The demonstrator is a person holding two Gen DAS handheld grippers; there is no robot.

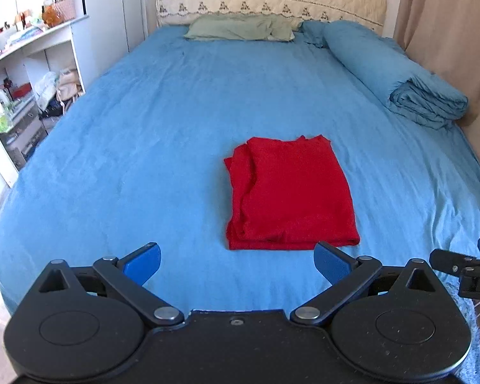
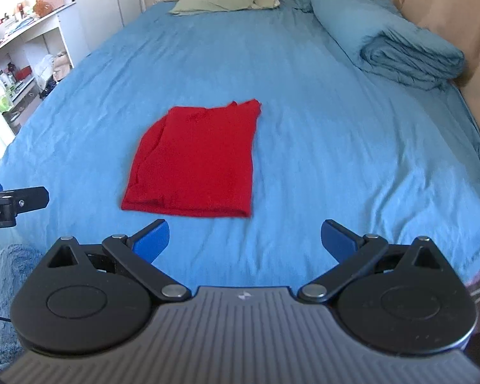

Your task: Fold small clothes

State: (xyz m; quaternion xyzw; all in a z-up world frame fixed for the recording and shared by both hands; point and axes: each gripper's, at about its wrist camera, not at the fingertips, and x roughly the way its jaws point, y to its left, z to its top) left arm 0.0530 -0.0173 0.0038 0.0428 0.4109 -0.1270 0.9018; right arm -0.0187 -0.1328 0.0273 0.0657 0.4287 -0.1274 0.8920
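Grippers, left (image 1: 236,264) and right (image 2: 244,240), both spread empty, tilted down above folded red garment (image 1: 288,195).

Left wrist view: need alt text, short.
A folded red garment lies flat on a blue bedsheet, just beyond the left gripper, whose blue-padded jaws stand wide open and empty. A rolled blue duvet and a green pillow sit farther back.

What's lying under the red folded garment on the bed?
The red garment rests flat on the blue bedsheet. Only sheet shows around its edges; anything directly beneath is covered by the fabric layers.
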